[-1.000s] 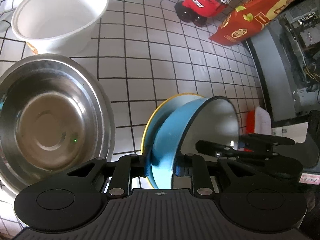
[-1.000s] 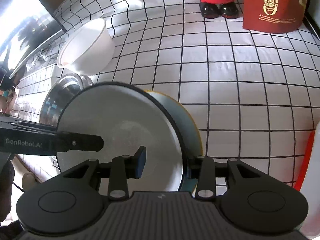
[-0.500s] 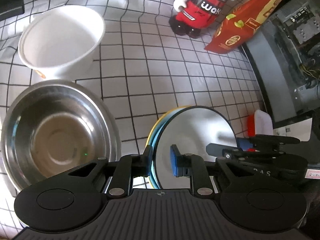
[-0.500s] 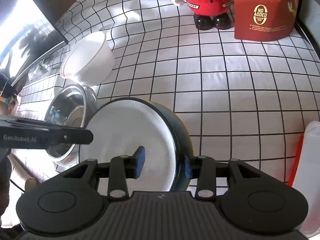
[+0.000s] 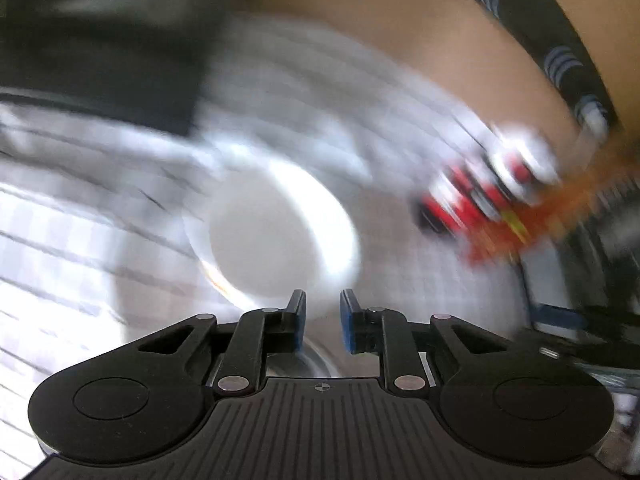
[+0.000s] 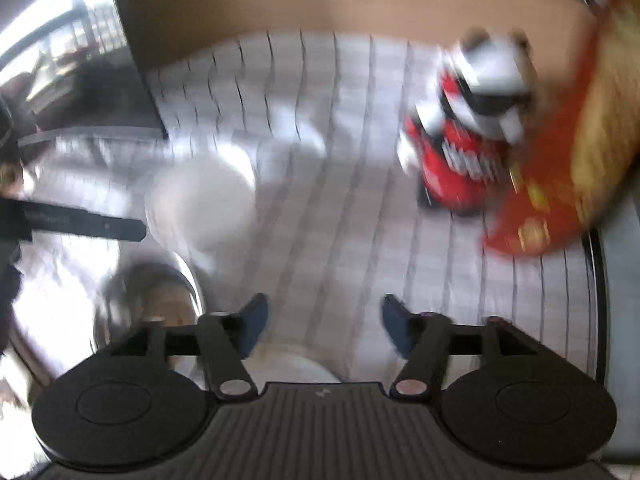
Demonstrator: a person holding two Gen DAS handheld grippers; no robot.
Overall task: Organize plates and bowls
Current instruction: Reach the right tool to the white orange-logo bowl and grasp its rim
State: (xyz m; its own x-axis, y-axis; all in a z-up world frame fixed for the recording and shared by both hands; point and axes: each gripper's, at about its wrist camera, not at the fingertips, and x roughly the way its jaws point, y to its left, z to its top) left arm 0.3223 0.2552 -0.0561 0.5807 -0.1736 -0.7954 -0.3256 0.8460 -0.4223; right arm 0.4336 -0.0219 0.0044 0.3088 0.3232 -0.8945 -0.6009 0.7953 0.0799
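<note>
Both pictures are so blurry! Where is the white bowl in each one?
Left wrist view: the white bowl sits near the middle, just above the left tongs.
Right wrist view: the white bowl lies left of centre, above the metal bowl.
Shared landmark: the red toy figure, on the right in both.

A home table, by the look of it: a white black-gridded tablecloth [image 6: 360, 216], a red-and-white toy figure [image 6: 464, 136], an orange-red snack bag [image 6: 560, 184], a dark monitor [image 5: 100, 52].
</note>
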